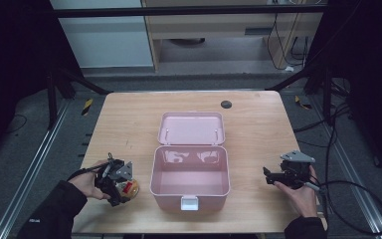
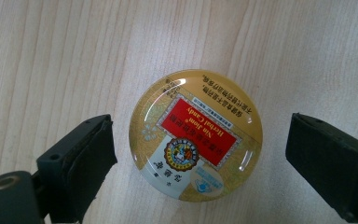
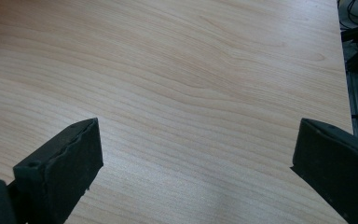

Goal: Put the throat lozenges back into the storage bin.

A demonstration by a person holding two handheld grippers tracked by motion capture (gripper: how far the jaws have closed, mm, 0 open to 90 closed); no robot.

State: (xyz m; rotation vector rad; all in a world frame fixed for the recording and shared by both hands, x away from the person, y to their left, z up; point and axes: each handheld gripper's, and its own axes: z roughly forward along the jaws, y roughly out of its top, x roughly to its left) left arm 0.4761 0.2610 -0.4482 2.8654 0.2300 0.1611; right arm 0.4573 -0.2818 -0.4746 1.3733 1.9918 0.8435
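A round gold candy tin [image 2: 196,135] with a red label lies flat on the wooden table [image 2: 51,56]. My left gripper [image 2: 203,140] hangs over it, open, one jaw on each side of the tin with a gap to both. From the high view the tin [image 1: 131,188] sits at the front left, partly under the left gripper [image 1: 114,182]. An open, empty pink box [image 1: 154,174] stands in the middle, its lid [image 1: 191,128] laid back flat. My right gripper [image 1: 273,176] is right of the box, and its jaws [image 3: 196,140] stand open over bare wood.
A small black round disc [image 1: 226,104] lies near the table's far edge. Black frame struts [image 1: 79,79] rise at the far corners, and cables [image 1: 358,199] run along the floor on the right. The table's right edge [image 3: 342,70] is close to the right gripper.
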